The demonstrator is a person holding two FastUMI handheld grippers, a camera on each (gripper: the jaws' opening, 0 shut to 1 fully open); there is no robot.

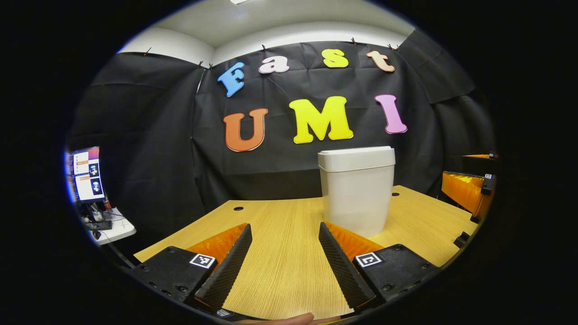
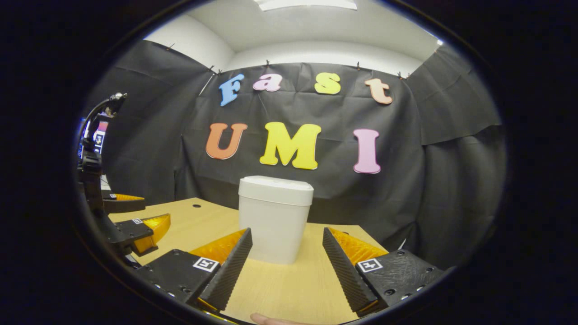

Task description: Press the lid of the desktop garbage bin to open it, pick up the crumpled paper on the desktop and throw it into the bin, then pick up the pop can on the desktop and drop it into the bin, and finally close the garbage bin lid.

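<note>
White lidded garbage bin (image 1: 356, 189) stood on wooden desk (image 1: 280, 253), lid (image 2: 276, 189) down. Left gripper (image 1: 284, 262) and right gripper (image 2: 286, 266) fingers spread, empty. Seemingly every step remained.

In the left gripper view, the left tool (image 1: 285, 253) hangs just above the bench (image 1: 280, 271) with its two fingers (image 1: 228, 264) spread wide apart, gripping nothing; a bit of a hand (image 1: 289, 319) peeks in at the bottom edge. In the right gripper view, the right tool (image 2: 286, 262) is likewise wide open and empty over the bench, with a fingertip at the bottom edge, and the left tool shows at the far left, its fingers apart
</note>
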